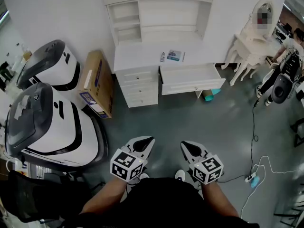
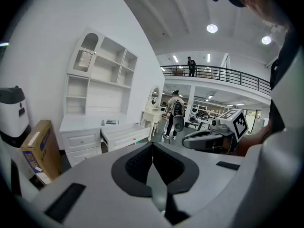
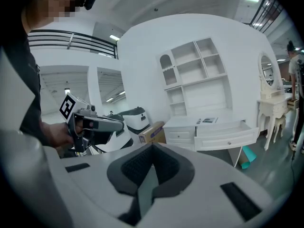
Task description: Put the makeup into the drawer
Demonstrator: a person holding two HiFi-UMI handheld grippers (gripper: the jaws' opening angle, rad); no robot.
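**Makeup on desk top, drawer open, both grippers shut and empty**

The makeup (image 1: 174, 55) lies on the white desk top (image 1: 137, 56), right of its middle. It reads as a small dark piece beside a flat blue-and-white packet; finer detail is too small to tell. Just near of it, the drawer (image 1: 190, 82) under the right part of the top stands pulled out, its inside white. Left of the drawer is a stack of three shut drawers (image 1: 137, 87). Open white shelves (image 1: 142, 13) rise from the far edge of the top, against the wall.

A teal object (image 1: 211, 94) lies on the grey floor (image 1: 190, 122) under the open drawer. A cardboard box (image 1: 97, 82) stands just left of the desk. Further left and nearer are two white-and-dark machines (image 1: 47, 122). Right of the desk stands a white vanity with an oval mirror (image 1: 251, 42).

Both grippers are held side by side at the near edge, well apart from the desk and pointing toward it. On the left gripper (image 1: 150, 140) the jaws are together with nothing between them. The right gripper (image 1: 183, 145) is the same, jaws together and holding nothing. A white cable with a power strip (image 1: 254, 178) lies on the floor at near right
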